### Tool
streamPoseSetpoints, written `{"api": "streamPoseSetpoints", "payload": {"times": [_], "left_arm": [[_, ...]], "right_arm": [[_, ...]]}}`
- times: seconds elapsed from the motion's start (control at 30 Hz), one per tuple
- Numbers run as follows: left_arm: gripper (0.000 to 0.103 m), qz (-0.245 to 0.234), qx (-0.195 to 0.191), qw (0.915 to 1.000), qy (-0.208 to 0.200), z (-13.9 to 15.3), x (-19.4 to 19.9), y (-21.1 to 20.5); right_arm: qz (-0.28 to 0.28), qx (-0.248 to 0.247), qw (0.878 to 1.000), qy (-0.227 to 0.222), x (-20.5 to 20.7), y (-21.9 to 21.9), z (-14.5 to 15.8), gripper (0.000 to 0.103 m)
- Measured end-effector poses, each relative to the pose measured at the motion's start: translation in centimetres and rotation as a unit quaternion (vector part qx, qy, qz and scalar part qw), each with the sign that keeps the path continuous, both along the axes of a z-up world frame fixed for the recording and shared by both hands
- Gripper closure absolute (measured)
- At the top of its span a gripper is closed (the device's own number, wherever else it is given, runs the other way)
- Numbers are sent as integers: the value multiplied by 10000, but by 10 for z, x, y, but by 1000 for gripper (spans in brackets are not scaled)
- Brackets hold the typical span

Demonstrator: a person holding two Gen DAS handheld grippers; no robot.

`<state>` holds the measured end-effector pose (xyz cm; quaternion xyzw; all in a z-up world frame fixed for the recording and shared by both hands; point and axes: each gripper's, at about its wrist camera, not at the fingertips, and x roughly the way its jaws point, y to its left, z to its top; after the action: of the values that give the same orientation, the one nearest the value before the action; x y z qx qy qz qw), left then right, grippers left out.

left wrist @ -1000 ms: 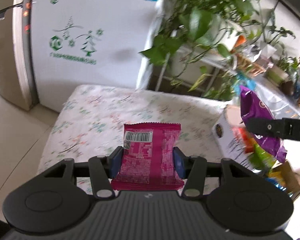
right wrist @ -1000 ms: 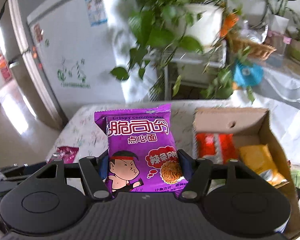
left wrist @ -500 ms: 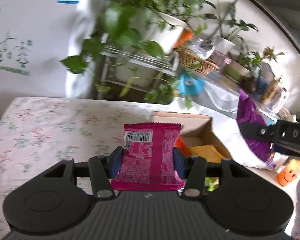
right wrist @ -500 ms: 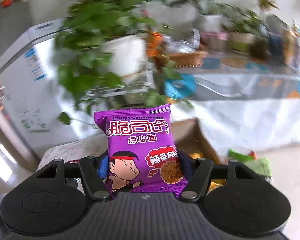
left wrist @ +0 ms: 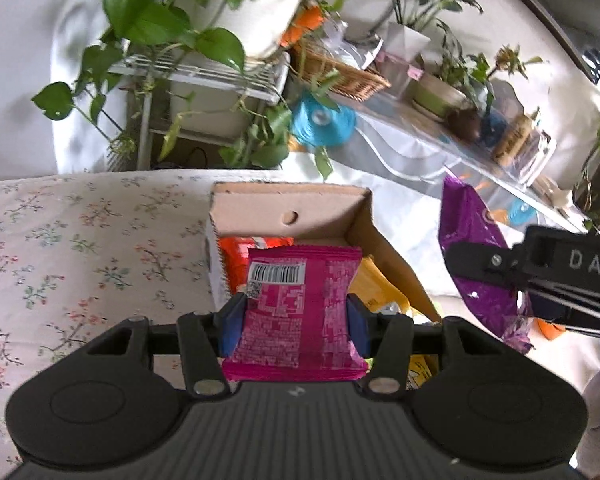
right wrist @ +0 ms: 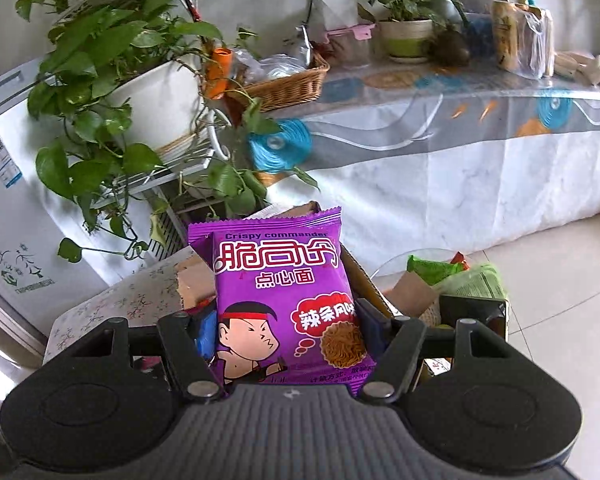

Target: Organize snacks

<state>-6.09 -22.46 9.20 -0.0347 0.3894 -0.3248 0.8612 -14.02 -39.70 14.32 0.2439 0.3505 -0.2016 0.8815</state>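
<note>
While both grippers hold packets, left gripper (left wrist: 296, 316) w/ pink packet (left wrist: 300, 304) sits nearer box (left wrist: 360, 240), just ahead; right gripper (right wrist: 286, 328) clamps purple packet (right wrist: 284, 292).

Left tongs (left wrist: 296, 318): blue pads clamp a pink snack packet (left wrist: 298, 312) by its two side edges, barcode side up.
Cardboard box (left wrist: 288, 204): open, directly beyond the packet, on the right part of the desk (left wrist: 80, 240) with its floral cloth.
Box contents: an orange-red packet (left wrist: 236, 252) at the left wall, a yellow packet (left wrist: 374, 290) to the right.
Right tongs (left wrist: 496, 268): at the right edge, closed on a purple snack bag (left wrist: 472, 236), beside the box.
Background: potted plants (left wrist: 180, 28), a wicker basket (left wrist: 340, 72).
</note>
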Motion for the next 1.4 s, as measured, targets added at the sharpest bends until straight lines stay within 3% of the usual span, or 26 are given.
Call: {"api": "streamPoseSetpoints", "payload": {"times": [0.23,0.4,0.6,0.93,1.4], "left_arm": [[48,-201,248,9995,32,-5,-10,-21],[10,-229,641,9975,-194,1,-23,-31],[8,-168,1057,9941,-181,6,-32,-32],[6,60,1397,9902,-31,7,-40,-16],[2,457,1433,9886,-34,21,-44,7]], "right_arm": [[-176,45,9998,108,-1,-4,-6,29],[-304,118,9995,25,-5,-8,-5,12],[-365,177,9992,12,-6,-9,-4,9],[-251,-26,9996,121,-8,-5,2,3],[-254,-644,9958,604,-30,4,-5,0]]}}
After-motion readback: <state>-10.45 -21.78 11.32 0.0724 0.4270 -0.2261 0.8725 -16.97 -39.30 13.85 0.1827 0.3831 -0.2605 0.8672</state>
